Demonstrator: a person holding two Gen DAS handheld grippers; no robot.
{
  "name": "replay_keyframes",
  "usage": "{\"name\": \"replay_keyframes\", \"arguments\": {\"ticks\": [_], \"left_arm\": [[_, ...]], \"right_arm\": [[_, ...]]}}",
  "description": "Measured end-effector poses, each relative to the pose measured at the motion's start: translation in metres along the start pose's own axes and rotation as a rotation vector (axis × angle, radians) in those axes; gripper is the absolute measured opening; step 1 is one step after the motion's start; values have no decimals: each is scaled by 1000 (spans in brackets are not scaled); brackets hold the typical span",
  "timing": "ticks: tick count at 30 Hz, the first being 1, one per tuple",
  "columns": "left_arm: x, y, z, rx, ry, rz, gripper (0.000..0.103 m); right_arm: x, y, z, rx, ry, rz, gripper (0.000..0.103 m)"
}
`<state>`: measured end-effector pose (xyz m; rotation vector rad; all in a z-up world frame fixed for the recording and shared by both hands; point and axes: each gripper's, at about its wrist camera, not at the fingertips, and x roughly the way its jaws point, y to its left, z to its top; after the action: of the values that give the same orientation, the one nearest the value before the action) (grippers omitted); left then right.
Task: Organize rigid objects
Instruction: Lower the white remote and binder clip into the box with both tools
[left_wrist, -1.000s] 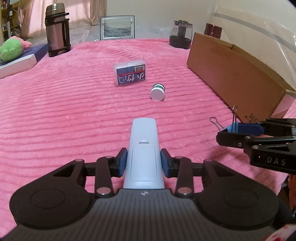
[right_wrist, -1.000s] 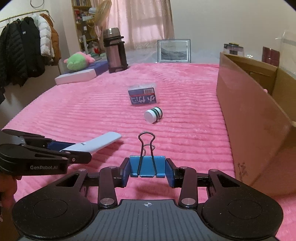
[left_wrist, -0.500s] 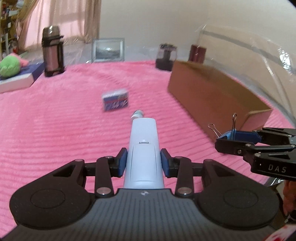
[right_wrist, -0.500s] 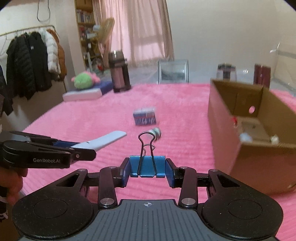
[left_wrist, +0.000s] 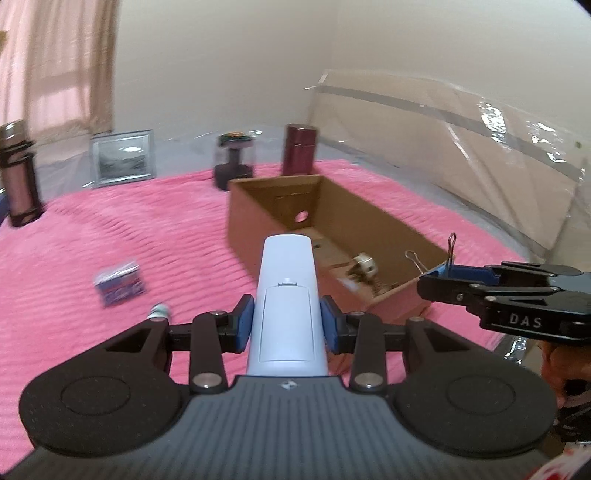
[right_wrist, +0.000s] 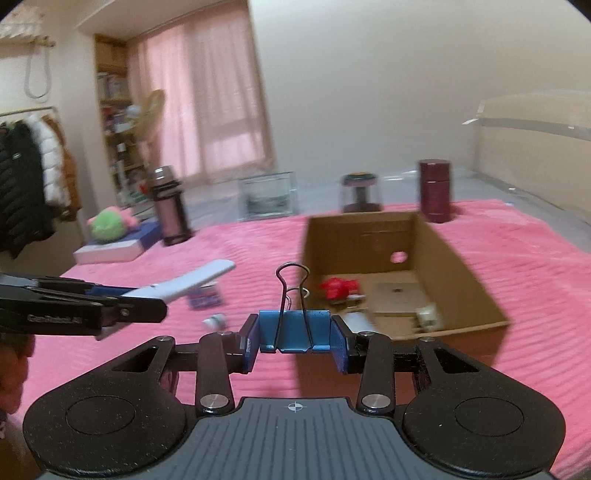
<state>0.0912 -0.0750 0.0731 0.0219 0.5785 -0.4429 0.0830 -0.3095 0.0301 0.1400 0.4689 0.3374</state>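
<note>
Carry step: left gripper jaws clamp pale-blue remote; right gripper jaws clamp blue binder clip. Next: move over cardboard box on pink bed, release inside.

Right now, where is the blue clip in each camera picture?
Left wrist view: the blue clip is at the right edge, pinched in the right gripper, in front of the box's near corner.
Right wrist view: the blue clip sits bottom centre, squeezed between that gripper's blue pads.
Shared landmark: the open cardboard box on the pink blanket.
</note>
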Motion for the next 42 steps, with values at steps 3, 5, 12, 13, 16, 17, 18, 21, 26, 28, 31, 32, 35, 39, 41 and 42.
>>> {"name": "replay_keyframes", "arguments": {"ticks": [3, 5, 12, 13, 16, 17, 18, 21, 26, 28, 31, 32, 35, 39, 41, 42], "left_arm": [[17, -18, 13, 36, 4, -35, 33], [28, -28, 20, 58, 7, -54, 33], [66, -54, 42, 135, 28, -86, 33], [71, -56, 43, 144, 31, -88, 33], [86, -58, 49, 162, 46, -92, 33], [90, -58, 50, 166, 52, -94, 33], [95, -59, 51, 172, 59, -93, 33], [108, -62, 54, 190, 77, -97, 33], [130, -64, 58, 212, 106, -102, 33], [137, -64, 59, 222, 116, -100, 33], [149, -65, 60, 235, 133, -101, 33], [153, -65, 60, 240, 140, -102, 33], [163, -67, 58, 250, 160, -111, 33], [173, -71, 54, 264, 180, -141, 33], [178, -73, 53, 275, 190, -150, 33], [180, -73, 52, 277, 194, -153, 33]], "right_arm": [[-4, -23, 5, 20, -6, -32, 36], [-7, -37, 10, 29, -9, -53, 36], [-1, -74, 23, 41, 14, -79, 36], [1, -78, 25, 41, 18, -75, 36], [9, -90, 31, 31, 43, -73, 36], [13, -92, 33, 25, 53, -69, 36], [15, -94, 33, 21, 61, -67, 36], [28, -99, 38, 3, 94, -50, 36], [50, -109, 42, -11, 146, -29, 36], [58, -114, 42, -22, 173, -29, 36], [68, -118, 43, -32, 204, -23, 36], [71, -120, 43, -38, 214, -19, 36], [79, -123, 43, -46, 240, -18, 36], [88, -128, 45, -44, 262, -12, 36], [91, -130, 45, -49, 270, -13, 36], [92, -131, 44, -49, 274, -14, 36]]}}
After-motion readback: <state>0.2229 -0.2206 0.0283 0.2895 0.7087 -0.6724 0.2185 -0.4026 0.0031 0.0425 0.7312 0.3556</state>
